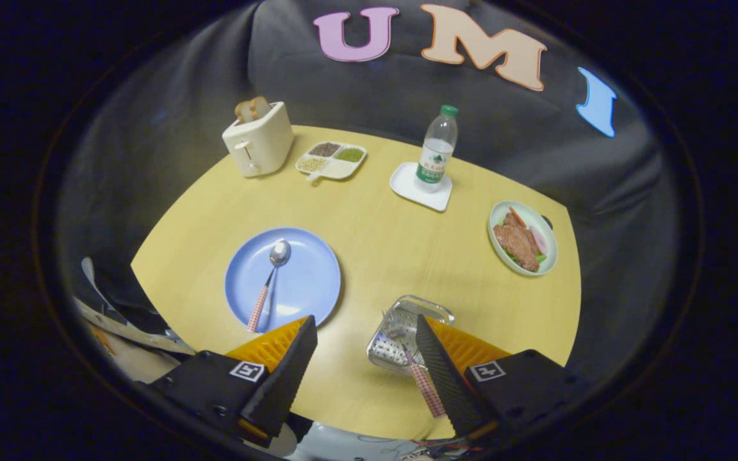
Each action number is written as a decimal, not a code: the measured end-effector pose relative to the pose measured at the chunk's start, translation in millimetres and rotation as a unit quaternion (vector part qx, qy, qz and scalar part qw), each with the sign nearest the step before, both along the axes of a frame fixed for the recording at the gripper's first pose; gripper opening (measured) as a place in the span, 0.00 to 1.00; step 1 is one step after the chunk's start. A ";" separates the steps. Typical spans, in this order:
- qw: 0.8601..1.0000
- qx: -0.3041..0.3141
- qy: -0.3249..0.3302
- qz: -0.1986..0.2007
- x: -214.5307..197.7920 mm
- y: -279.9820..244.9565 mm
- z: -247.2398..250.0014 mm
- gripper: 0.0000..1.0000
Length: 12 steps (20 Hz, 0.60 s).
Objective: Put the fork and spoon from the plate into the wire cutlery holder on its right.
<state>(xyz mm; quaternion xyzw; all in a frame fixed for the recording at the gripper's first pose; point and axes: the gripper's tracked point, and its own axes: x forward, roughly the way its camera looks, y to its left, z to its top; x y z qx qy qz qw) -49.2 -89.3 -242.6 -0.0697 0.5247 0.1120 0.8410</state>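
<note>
A fisheye view looks down from the gripper (364,365) onto a pale yellow wooden tabletop (382,243). The gripper's two fingers are spread wide apart and hold nothing.

Just beyond the left finger sits a round blue plate (308,282). A spoon (270,276) lies on it, bowl pointing away, its red-and-white checked handle reaching toward the plate's near rim. To the plate's right, just ahead of the right finger and partly hidden by it, is the wire cutlery holder (401,333), a shiny perforated metal basket. A second checked handle, most likely the fork (425,384), sticks out of the holder toward the camera, so the fork appears to be already in place and the spoon remains.

Farther back stand a cream toaster (257,139) with bread in its slots, a divided dish (331,159) of grains, a clear water bottle (437,151) on a white coaster (421,187), and a plate of sliced meat (523,238) on the right.

Risks from here, as a judgement: the spoon lies flat on a smooth plate, so the fingers may skid along the thin handle or push the plate instead of gripping. When the spoon is carried across, it could strike the protruding fork handle or tip the light holder over.

The bottle's green label carries writing, but it is too small to read. Each gripper finger mount bears a square black-and-white marker.
</note>
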 end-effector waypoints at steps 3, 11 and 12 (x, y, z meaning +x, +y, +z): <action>0.999 0.006 -0.052 -0.004 3.2 21.1 4.0 0.99; 0.996 0.026 -0.086 0.002 -7.4 87.0 -26.4 0.99; 0.996 0.023 -0.086 0.006 -6.9 93.5 -32.9 0.99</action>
